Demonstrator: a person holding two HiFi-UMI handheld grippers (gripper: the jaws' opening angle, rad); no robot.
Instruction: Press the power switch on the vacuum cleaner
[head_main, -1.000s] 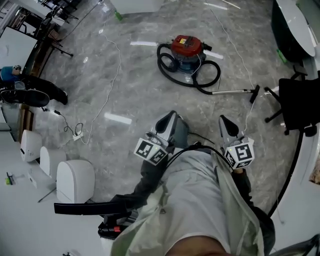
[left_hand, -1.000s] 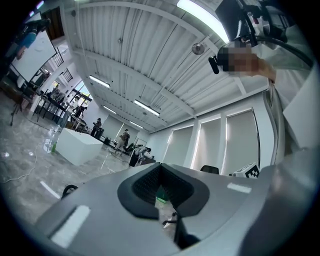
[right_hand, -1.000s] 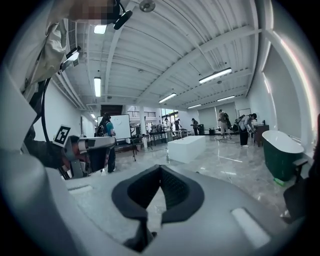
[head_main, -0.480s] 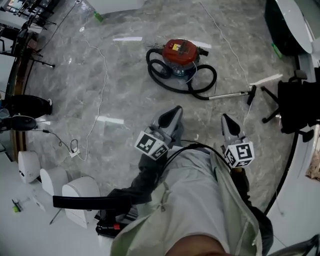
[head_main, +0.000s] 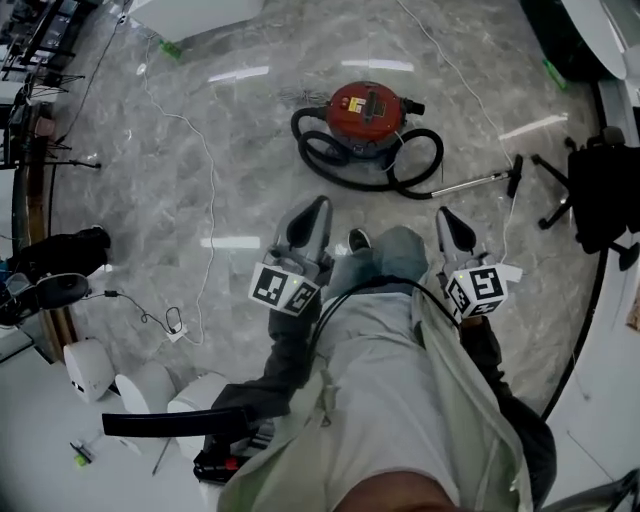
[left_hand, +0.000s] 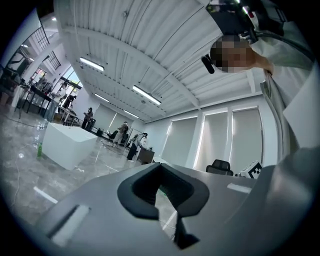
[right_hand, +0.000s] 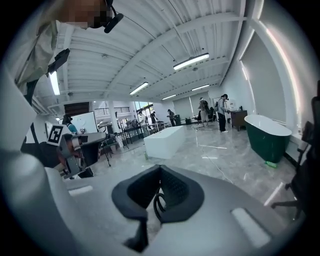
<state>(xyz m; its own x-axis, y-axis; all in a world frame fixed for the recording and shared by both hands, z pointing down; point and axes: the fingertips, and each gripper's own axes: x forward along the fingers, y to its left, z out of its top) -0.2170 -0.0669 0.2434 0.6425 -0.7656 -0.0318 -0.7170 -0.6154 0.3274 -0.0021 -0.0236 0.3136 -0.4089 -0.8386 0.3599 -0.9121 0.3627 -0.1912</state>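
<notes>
While both pairs of jaws sit together, empty, the left gripper (head_main: 316, 208) and right gripper (head_main: 445, 218) point toward twelve o'clock, where the red vacuum cleaner (head_main: 366, 108) stands well apart.

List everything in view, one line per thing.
vacuum cleaner: one, red top, on the floor ahead
hose: one, black, looped round the vacuum cleaner
wand: one, silver, on the floor right of the vacuum cleaner
cable: one, white, trailing over the floor at left
office chair: one, black, far right
floor: grey marble
shoe: one, dark, between the tongs
left tongs: one, grey, shut, empty
right tongs: one, grey, shut, empty
</notes>
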